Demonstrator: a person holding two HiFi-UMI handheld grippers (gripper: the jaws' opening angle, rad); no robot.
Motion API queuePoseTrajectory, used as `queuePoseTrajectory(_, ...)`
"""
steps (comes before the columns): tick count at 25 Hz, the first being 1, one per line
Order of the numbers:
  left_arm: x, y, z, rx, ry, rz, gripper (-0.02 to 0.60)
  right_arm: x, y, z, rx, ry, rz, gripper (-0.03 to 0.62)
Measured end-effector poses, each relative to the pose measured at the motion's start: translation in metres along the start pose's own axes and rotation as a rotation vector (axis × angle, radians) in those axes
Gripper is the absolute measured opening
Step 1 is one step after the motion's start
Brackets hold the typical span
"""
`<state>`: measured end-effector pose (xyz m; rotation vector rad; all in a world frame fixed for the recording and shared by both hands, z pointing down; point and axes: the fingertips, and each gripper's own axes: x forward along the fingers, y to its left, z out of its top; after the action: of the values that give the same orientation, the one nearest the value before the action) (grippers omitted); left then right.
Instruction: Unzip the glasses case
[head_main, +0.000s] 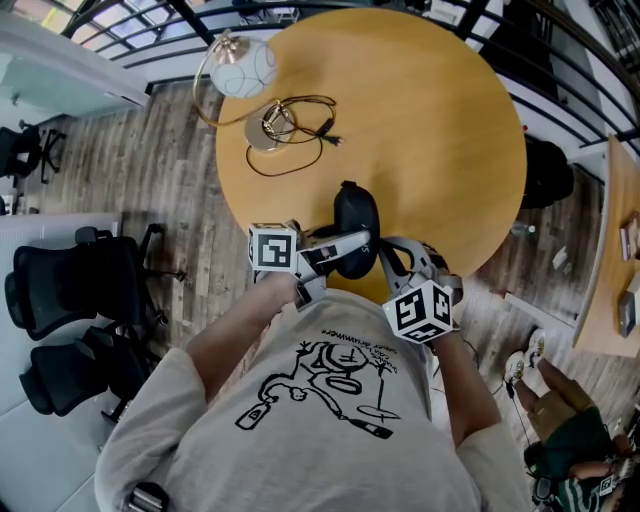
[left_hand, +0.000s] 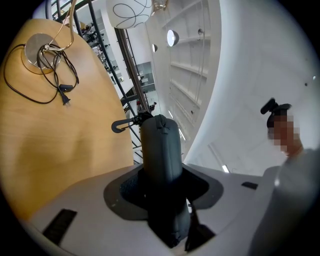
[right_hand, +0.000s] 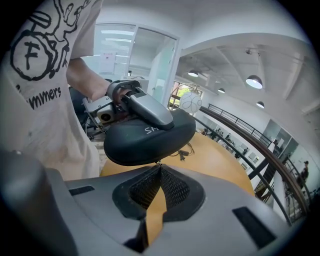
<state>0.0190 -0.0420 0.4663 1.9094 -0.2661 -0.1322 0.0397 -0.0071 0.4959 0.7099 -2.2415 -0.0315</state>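
While the left gripper (left_hand: 162, 186) is clamping the glasses case (left_hand: 161, 150) across its flat sides, both grey jaws are pressing on the dark shell and holding it edge-up between the pads. The jaws are standing moderately apart, at the width of the case. In the left gripper view the case is rising straight out from between the jaws, and a small black clip hook (left_hand: 120, 125) is sticking out sideways at its far end.

The right gripper (right_hand: 159, 168) is meeting the case from the other side. Its jaws are closing fully together, and their tips are touching the case's lower rim, where a tiny zipper pull (right_hand: 159, 163) is showing between them; it is too small to make out further. In the right gripper view the case is lying just beyond the tips, with one left jaw crossing its top.

In the head view both grippers are working close to the person's printed grey shirt (head_main: 330, 420), and the case is hanging above the near edge of the round wooden table (head_main: 440, 130). Farther across the table, a black cable (head_main: 330, 136) is lying coiled beside the base of a globe lamp (head_main: 243, 68). Beyond, black office chairs (head_main: 70, 280) are standing on the plank floor (head_main: 170, 190).
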Motion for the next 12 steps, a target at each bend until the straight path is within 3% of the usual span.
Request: queuePoseTrajectory(12, 0.0011, -0.0080, -0.0029, 0.004, 0.058, -0.013, 0.192, -0.0011, -0.0052, 0.0046, -0.101, 0.006, -0.007, 0.021)
